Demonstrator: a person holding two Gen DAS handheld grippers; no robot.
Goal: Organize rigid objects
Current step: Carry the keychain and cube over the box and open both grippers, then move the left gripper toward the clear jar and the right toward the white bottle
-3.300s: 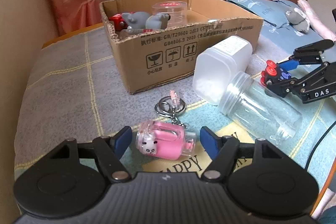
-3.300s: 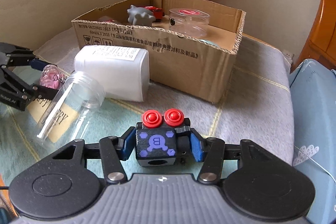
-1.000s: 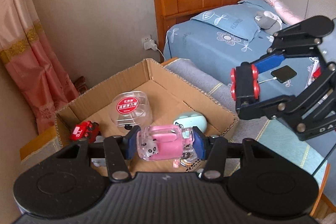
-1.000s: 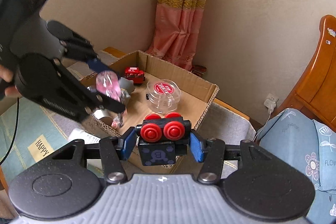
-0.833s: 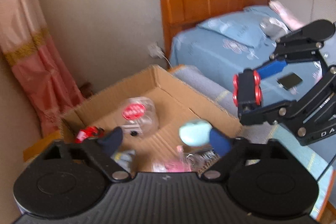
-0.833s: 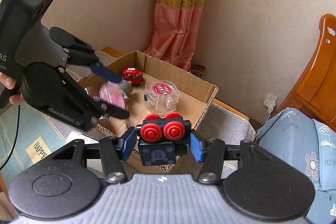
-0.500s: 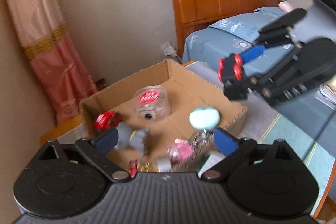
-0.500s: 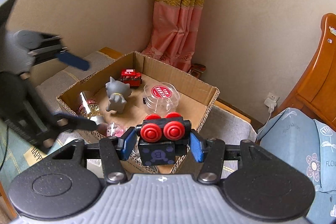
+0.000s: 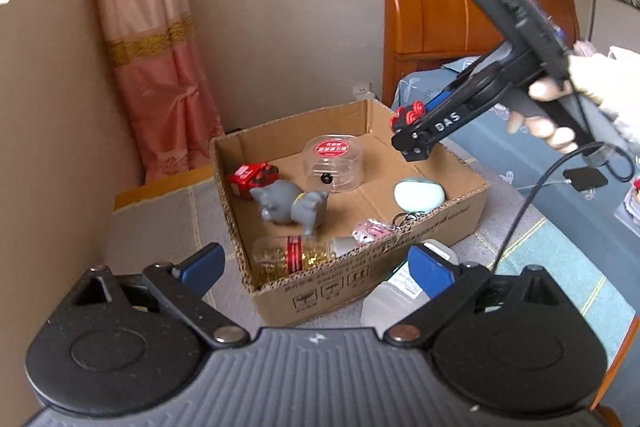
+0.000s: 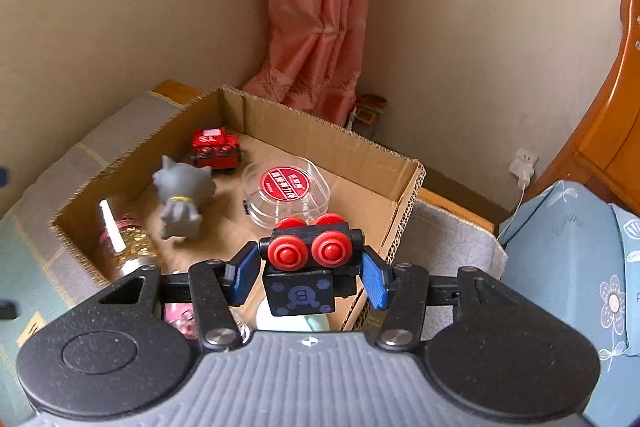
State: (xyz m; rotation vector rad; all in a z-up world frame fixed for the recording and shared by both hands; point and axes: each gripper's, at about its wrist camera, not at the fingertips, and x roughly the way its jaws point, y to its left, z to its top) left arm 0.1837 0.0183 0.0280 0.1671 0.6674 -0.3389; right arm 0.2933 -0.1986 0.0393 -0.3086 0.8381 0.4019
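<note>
My right gripper is shut on a black toy block with red buttons and hangs over the near right corner of the cardboard box. In the left wrist view the same block is above the box's far right side. My left gripper is open and empty, back from the box's front wall. The pink keychain bottle lies inside the box by that wall. A white plastic jar lies outside the box, in front of it.
The box also holds a red toy car, a grey animal figure, a clear round tub, a pale egg-shaped case and a glitter bottle. A bed lies right, a curtain behind.
My left gripper opened and the pink keychain bottle dropped into the box; then it drew back. My right gripper carried the block forward and down over the box.
</note>
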